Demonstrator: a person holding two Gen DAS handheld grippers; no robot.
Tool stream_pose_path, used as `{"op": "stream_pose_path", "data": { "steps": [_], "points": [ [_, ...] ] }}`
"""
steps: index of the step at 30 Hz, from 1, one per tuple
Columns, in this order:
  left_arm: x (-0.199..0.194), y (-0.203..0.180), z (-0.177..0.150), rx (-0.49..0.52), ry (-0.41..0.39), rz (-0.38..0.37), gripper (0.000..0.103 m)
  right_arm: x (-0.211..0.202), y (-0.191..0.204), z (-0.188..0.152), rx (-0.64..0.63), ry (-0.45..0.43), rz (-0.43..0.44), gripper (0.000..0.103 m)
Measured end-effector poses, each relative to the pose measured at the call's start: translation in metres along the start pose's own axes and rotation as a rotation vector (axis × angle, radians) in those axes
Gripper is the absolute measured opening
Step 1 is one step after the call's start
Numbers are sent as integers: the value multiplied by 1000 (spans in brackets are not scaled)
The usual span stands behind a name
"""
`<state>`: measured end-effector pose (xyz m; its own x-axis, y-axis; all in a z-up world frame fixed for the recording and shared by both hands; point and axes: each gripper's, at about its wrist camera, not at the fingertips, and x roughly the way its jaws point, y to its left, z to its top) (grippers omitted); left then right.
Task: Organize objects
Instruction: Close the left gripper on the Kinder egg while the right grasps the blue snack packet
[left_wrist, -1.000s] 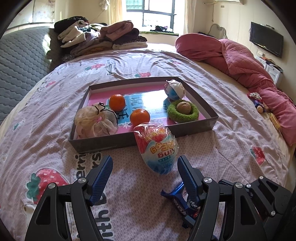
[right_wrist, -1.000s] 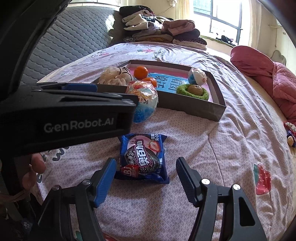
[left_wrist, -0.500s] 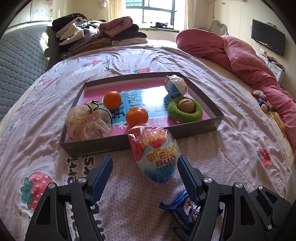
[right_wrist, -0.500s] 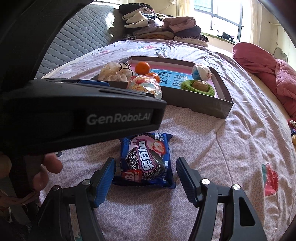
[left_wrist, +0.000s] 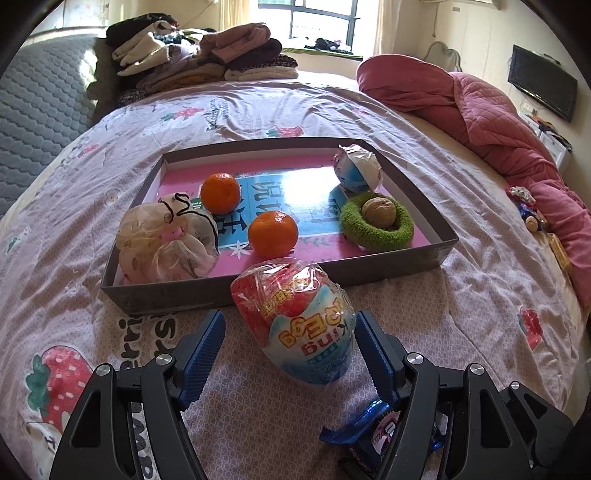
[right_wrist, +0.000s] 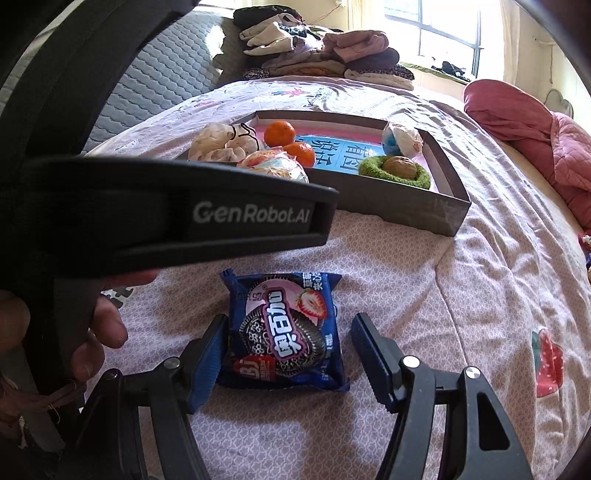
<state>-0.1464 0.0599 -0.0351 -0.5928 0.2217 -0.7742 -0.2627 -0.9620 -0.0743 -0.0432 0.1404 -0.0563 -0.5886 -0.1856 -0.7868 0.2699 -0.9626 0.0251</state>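
Open bedspread (left_wrist: 92, 229) to both sides of the left tongs (left_wrist: 290, 341); just ahead, the grey near wall of the tray (left_wrist: 166, 295), closing off the forward path. Between the blue fingers (left_wrist: 205, 349), a wrapped egg toy (left_wrist: 299, 325), long axis tilted, red end toward the tray, blue end nearer the tongs. Left tongs wide, right finger at or just beside the wrapper, contact unclear, left finger apart. Right tongs (right_wrist: 288, 352) also wide, straddling a blue cookie packet (right_wrist: 282, 328) lying flat, long axis along the tongs, gap on the right.
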Motion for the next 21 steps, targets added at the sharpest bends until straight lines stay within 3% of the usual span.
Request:
{"op": "stream_pose_path", "data": {
  "steps": [11,16,21],
  "points": [
    [12,5,3,-28,26,-32,74,2,2,1,-22,-12,6,55],
    [17,5,3,-33,33,-52,61,1,-2,0,-17,-19,17,52],
    [18,5,3,-32,29,-58,60,1,-4,1,-34,-22,14,52]
  ]
}}
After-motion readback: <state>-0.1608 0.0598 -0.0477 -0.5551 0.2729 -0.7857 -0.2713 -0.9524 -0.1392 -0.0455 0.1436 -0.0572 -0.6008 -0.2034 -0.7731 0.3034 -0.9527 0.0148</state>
